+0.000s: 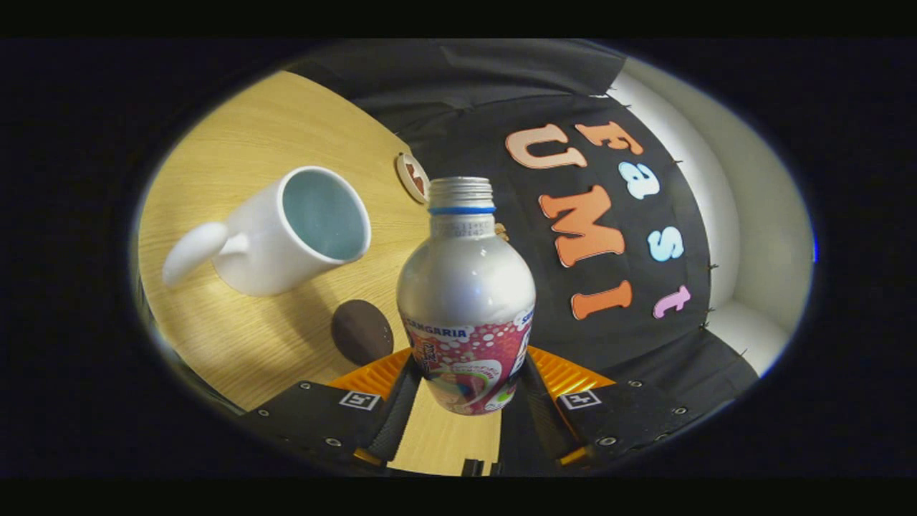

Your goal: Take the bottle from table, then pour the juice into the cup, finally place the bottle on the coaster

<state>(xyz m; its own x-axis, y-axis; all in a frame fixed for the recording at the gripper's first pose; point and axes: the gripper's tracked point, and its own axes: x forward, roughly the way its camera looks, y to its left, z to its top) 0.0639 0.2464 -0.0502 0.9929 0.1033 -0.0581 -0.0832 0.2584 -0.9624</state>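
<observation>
- The gripper is clamping the bottle between its 2 fingers, both pressing on the labelled lower body, so the neck is standing free ahead of them for pouring.
- The bottle is sitting off the table, carried in the fingers; its silver shoulder and open threaded mouth are pointing forward, and no cap is showing on it.
- The whole scene is leaning, which suggests the gripper is rolling toward the cup, probably to bring the mouth over it.
- The cup is resting on the table beside and beyond the bottle, well apart from it, with its handle turned away from the bottle and its opening facing the gripper; the inside is looking empty, so the pour is likely not yet done.
- A dark oval coaster is lying flat on the table near the cup's base and just ahead of 1 finger, kept bare as the spot where the bottle is meant to end.
- A small round disc is lying at the table's far edge beyond the bottle's mouth; I cannot tell what it is.
- The grip low on the body is leaving the top heavy, so a slow tilt seems wise.
</observation>
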